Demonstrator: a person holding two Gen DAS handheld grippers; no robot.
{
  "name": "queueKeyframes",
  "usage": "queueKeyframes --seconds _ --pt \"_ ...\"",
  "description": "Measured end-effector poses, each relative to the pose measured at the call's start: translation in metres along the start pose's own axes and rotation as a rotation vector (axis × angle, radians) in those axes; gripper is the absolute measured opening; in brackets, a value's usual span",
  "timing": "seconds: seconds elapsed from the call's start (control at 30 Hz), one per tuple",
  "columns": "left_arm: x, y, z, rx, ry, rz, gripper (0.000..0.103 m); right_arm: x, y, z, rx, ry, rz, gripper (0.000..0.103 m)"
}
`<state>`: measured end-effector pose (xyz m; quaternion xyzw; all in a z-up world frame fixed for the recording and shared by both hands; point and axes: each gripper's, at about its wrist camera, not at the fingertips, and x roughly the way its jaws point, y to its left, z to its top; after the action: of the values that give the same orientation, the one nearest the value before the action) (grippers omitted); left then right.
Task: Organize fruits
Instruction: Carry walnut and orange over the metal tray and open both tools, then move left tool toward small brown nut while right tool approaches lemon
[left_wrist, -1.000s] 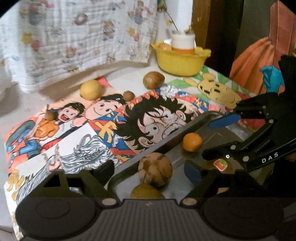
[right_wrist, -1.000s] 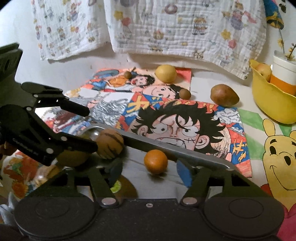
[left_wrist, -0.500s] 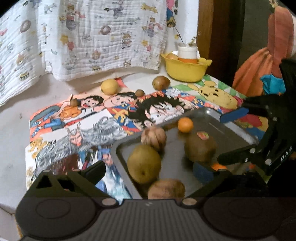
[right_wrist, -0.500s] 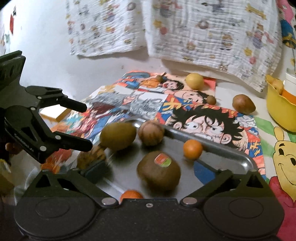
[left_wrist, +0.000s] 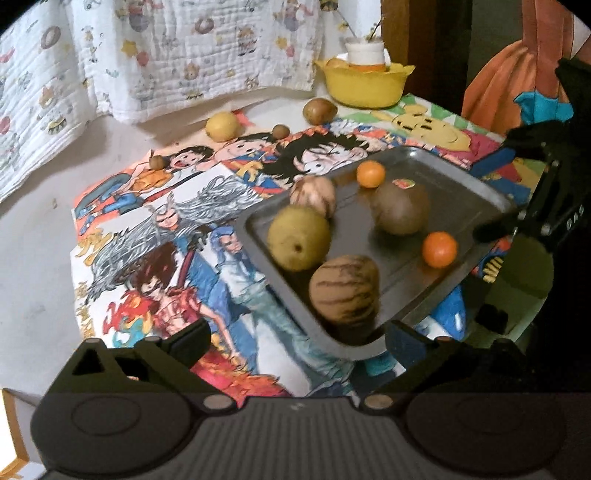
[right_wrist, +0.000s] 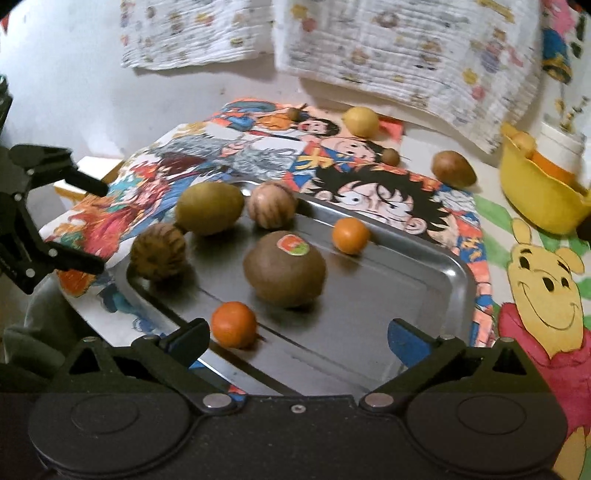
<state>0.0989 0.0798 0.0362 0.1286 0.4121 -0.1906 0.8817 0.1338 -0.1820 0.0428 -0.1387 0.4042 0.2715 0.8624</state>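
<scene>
Both grippers hang spread wide with nothing between their fingers. The left gripper (left_wrist: 295, 338) hovers over the near-left corner of the metal tray (right_wrist: 424, 291), and the right gripper (right_wrist: 297, 334) hovers over the tray's near edge; each shows at the side of the other's view.

The tray lies on a bench covered with a cartoon-print cloth (left_wrist: 155, 236). Six fruits sit in it. A brown kiwi with a sticker (right_wrist: 284, 269) rests near the middle. A small orange (right_wrist: 233, 324) lies at the near edge, just beside the right gripper's left finger, and a second small orange (right_wrist: 351, 235) sits toward the far rim. Along the left side stand a striped brown ball-like fruit (right_wrist: 158, 252), a green pear-like fruit (right_wrist: 209, 208) touching it, and another striped fruit (right_wrist: 271, 205) at the far-left corner.

Outside the tray, on the far part of the cloth, lie a yellow lemon (right_wrist: 361, 121), a brown potato-like fruit (right_wrist: 453, 169), a small brown nut-like fruit (right_wrist: 390, 156) between them, and another tiny brown one (right_wrist: 293, 113) farther left. At far right a yellow bowl (right_wrist: 532, 199) holds a white-and-orange cup (right_wrist: 561, 151). A printed white blanket (left_wrist: 155, 55) hangs behind.
</scene>
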Motion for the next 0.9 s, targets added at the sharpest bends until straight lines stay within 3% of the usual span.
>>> queueKeyframes --seconds 0.57,0.9 --pt "0.009 0.033 0.028 -0.031 -0.005 0.061 0.103 0.017 -0.034 0.024 0.022 -0.019 -0.035 0.102" --pt "0.030 0.074 0.052 -0.125 -0.027 0.123 0.103 0.043 -0.055 0.057 0.015 -0.033 -0.034 0.102"
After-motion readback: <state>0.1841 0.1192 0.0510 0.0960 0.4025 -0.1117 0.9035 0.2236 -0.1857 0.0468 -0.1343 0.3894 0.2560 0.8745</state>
